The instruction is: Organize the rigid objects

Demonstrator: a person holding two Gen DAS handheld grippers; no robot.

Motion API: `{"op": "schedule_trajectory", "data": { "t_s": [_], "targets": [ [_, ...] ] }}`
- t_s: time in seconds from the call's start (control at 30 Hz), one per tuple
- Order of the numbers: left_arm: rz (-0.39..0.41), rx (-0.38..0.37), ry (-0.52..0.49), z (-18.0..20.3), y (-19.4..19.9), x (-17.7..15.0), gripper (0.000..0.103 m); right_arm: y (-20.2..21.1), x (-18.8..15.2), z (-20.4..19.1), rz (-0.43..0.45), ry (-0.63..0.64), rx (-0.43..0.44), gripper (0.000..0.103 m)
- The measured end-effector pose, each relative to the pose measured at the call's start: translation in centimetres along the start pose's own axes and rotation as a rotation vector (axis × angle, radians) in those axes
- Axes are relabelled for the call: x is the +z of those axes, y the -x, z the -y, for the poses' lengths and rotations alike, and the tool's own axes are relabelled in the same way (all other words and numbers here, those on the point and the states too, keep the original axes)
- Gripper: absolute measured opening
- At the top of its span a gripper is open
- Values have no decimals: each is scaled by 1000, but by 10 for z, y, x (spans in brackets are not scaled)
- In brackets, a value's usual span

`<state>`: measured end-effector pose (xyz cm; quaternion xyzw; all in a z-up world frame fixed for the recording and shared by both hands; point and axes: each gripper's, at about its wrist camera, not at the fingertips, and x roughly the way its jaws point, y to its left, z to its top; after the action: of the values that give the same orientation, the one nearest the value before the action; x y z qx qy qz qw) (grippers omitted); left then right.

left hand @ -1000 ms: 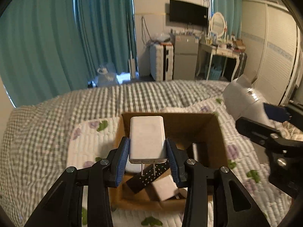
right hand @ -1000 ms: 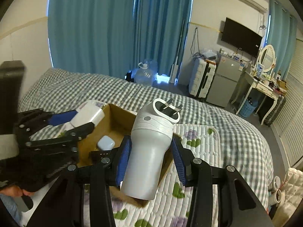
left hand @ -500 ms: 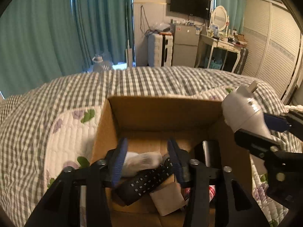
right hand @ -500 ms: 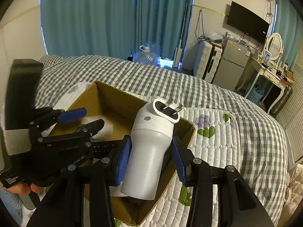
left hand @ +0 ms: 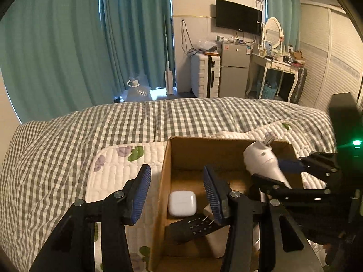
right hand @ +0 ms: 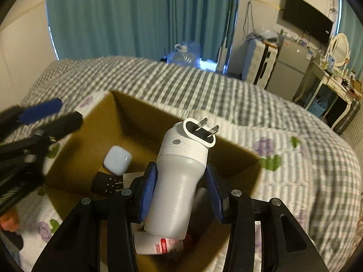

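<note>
An open cardboard box (left hand: 166, 172) (right hand: 127, 113) sits on the bed. Inside lie a white earbud case (left hand: 182, 203) (right hand: 117, 160), a black remote (left hand: 192, 226) (right hand: 107, 184) and a white charger block partly under it. My left gripper (left hand: 178, 191) is open and empty, straddling the box's left wall. My right gripper (right hand: 179, 192) is shut on a white plug device with two prongs (right hand: 181, 172), held over the box; it also shows in the left wrist view (left hand: 263, 161). A white item with red print (right hand: 156, 243) lies beneath it.
The box rests on a white quilted floral pad (left hand: 118, 172) over a grey checked blanket (left hand: 68, 140). Teal curtains (left hand: 68, 45), a suitcase (left hand: 205, 74), a small fridge (left hand: 233, 68) and a dressing table (left hand: 276, 65) stand beyond the bed.
My left gripper let the white charger block drop into the box, opened and drew back to the left. My right gripper moved the plug device lower over the box.
</note>
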<state>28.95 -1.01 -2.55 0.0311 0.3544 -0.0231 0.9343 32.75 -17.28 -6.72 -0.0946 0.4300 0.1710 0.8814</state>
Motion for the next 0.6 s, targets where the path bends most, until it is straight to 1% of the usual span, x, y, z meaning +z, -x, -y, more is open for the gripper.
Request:
{"op": "schedule_trajectory", "data": {
  "t_s": [0.13, 0.2, 0.23, 0.33, 0.4, 0.47, 0.53, 0.57, 0.6],
  "targets": [
    [-5, -1, 11, -9, -3, -6, 50, -18, -4, -3, -35, -27, 15, 44],
    [-2, -6, 18, -10, 0, -7, 50, -17, -5, -4, -34, -29, -14, 59],
    [2, -10, 17, -11, 3, -7, 50, -12, -7, -5, -17, -28, -36, 70],
    [38, -14, 22, -10, 24, -4, 51, 11, -10, -5, 25, -39, -84, 70],
    [74, -11, 25, -9, 45, 0, 64, 30, -10, -3, 45, -54, -99, 70],
    [120, -2, 27, -8, 68, 4, 70, 56, -11, 0, 75, -63, -122, 70],
    [158, -3, 28, -8, 93, 7, 71, 90, -12, 0, 121, -70, -151, 70],
    [178, -8, 29, -7, 109, 8, 76, 102, -13, -1, 140, -71, -157, 71],
    [193, -8, 31, -8, 118, 8, 84, 117, -14, -2, 161, -70, -165, 71]
  ]
}}
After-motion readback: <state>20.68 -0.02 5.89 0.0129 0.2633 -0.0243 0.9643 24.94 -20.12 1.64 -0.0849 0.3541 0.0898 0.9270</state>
